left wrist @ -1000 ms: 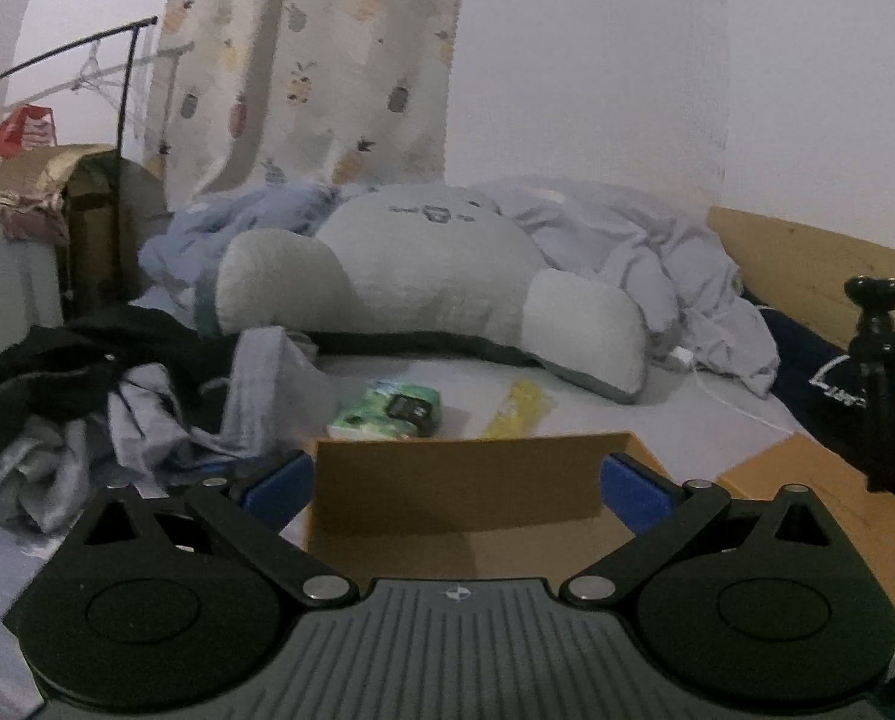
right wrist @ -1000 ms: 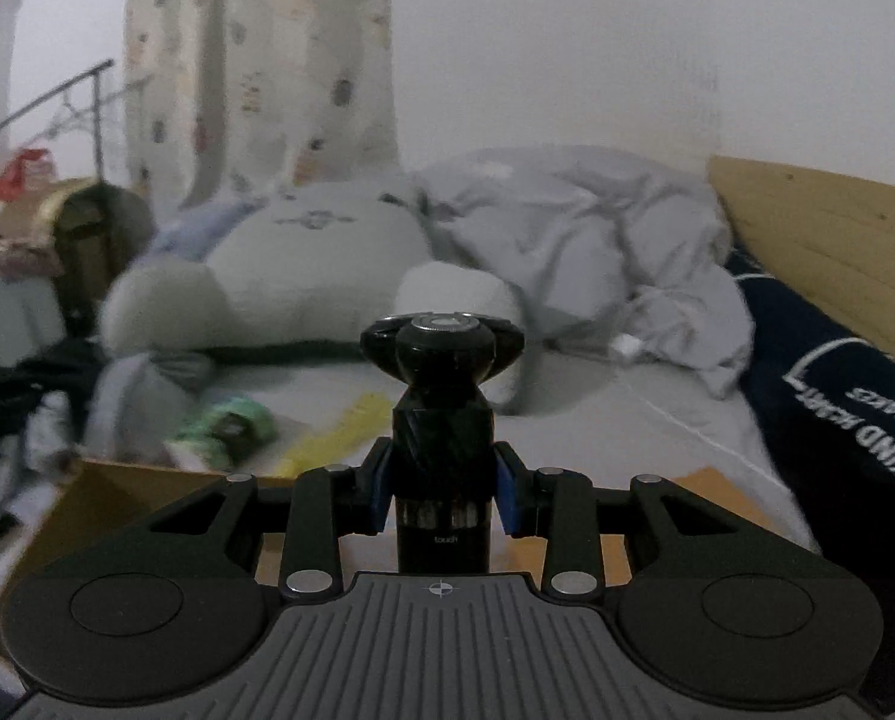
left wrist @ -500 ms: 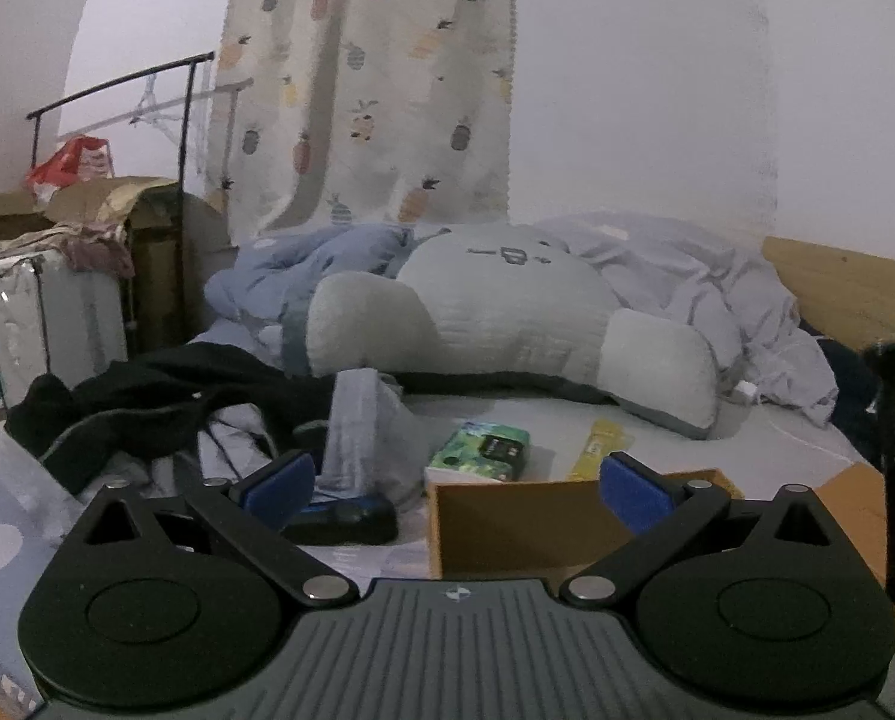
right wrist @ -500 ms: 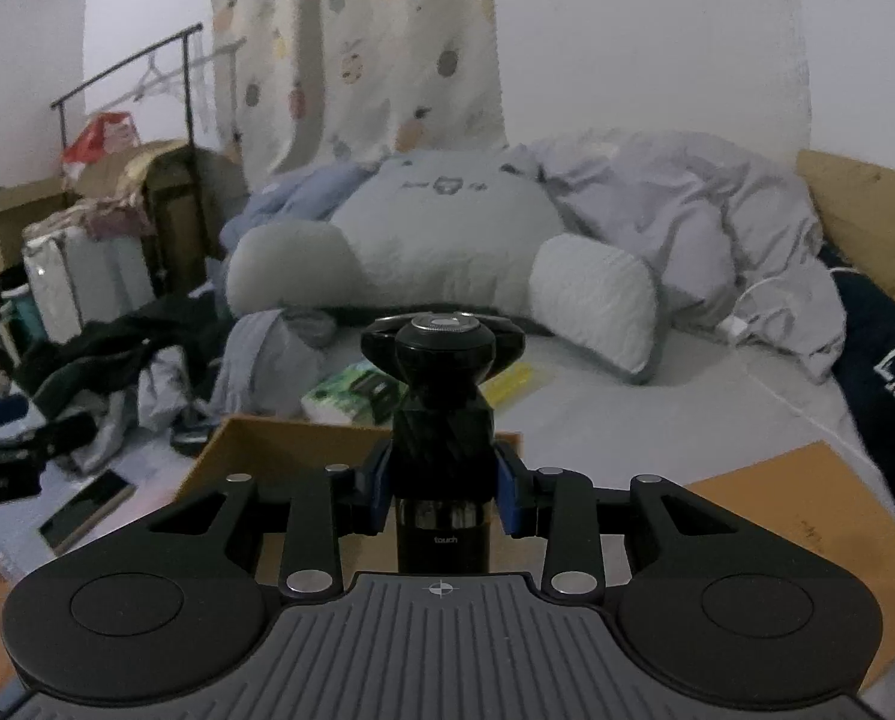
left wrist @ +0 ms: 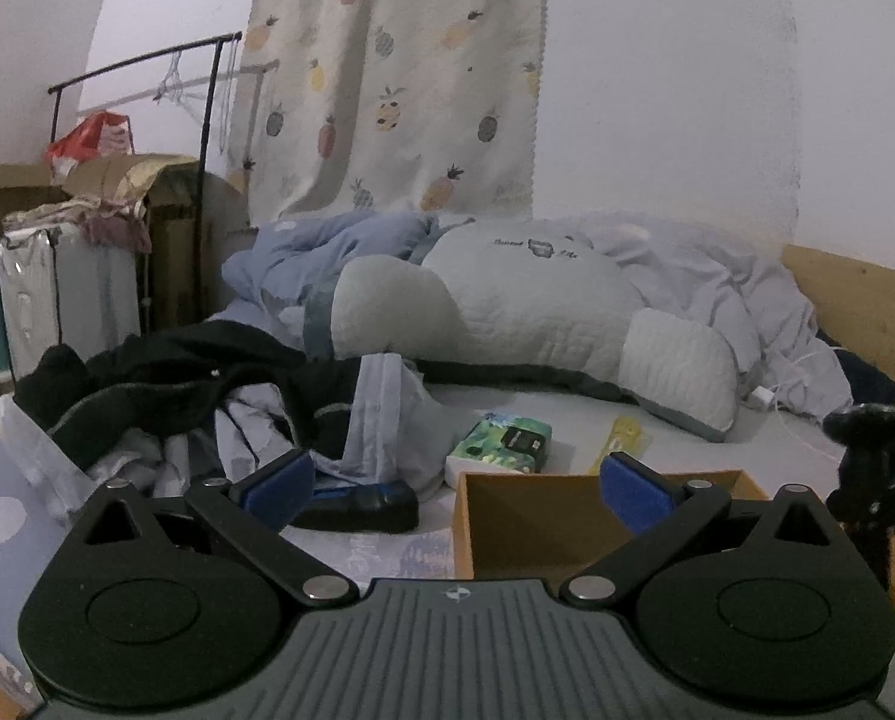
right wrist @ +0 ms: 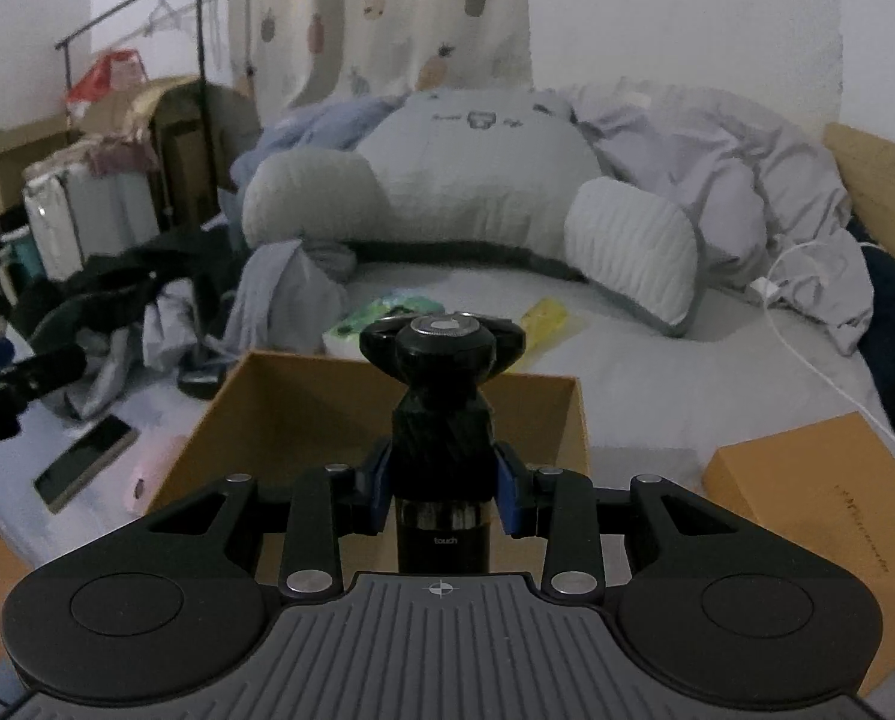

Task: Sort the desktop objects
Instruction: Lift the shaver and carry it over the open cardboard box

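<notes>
lying at the bed's (right wrist: 657, 372) left edge in the right wrist view, a dark phone (right wrist: 84, 461) rests flat on the sheet, with a heap of dark and pale clothes (right wrist: 165, 300) just behind it. next comes the open cardboard box (right wrist: 303, 396), empty as far as its inside shows, sitting on the mattress near the front edge. a green tissue pack (right wrist: 381, 315) lies just beyond the box's far wall, and a yellow sachet (right wrist: 546, 315) lies a little to its right, both in front of the big grey armrest pillow (right wrist: 471, 180). the right gripper (right wrist: 444, 489) is pinched on the neck of a black electric shaver (right wrist: 444, 360), blue pads pressed to both sides, the three-headed top standing upright and showing over the box's opening. further right a white charging cable (right wrist: 807, 342) trails across the sheet, and the box lid (right wrist: 819, 492) lies flat toward the front right corner, well apart from the box.

in the left wrist view the left gripper (left wrist: 453, 483) is spread wide with nothing between its blue pads (left wrist: 279, 480). a dark elongated object (left wrist: 357, 507) lies on the sheet just beyond the left pad, too dim to name. the box's left wall stands between the pads, nearer the right one, and the shaver shows as a dark shape at the right edge.
</notes>
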`<act>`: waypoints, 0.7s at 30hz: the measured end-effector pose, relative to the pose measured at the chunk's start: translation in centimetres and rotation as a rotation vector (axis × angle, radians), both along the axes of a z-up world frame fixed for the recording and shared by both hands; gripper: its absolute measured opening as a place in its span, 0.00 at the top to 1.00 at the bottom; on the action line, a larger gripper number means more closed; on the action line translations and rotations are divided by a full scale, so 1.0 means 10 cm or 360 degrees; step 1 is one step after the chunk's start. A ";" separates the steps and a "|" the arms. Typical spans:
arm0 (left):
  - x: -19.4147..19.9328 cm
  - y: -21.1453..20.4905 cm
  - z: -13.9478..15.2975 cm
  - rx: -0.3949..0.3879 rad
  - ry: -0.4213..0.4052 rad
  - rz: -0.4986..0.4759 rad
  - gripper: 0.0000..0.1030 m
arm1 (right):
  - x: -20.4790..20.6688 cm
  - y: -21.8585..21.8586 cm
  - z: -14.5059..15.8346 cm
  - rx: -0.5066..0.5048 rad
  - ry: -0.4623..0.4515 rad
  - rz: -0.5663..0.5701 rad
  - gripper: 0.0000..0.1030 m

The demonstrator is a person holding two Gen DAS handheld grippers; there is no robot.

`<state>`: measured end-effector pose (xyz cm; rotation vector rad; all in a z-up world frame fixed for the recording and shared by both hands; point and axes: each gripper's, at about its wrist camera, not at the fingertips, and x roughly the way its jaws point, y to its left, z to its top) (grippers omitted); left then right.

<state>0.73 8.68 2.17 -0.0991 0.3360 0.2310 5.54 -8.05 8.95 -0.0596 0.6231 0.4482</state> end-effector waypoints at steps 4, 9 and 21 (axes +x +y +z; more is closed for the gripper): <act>0.03 0.03 -0.04 -0.0045 0.0014 -0.0012 0.00 | 0.07 0.08 -0.10 -0.0034 0.0027 -0.0004 0.64; 0.10 0.02 -0.11 -0.0054 0.0037 -0.0029 0.00 | 0.15 0.16 -0.23 -0.0073 0.0070 0.0006 0.64; 0.26 0.00 -0.26 -0.0092 0.0097 -0.0046 0.00 | 0.37 0.29 -0.58 -0.0160 0.0174 0.0029 0.64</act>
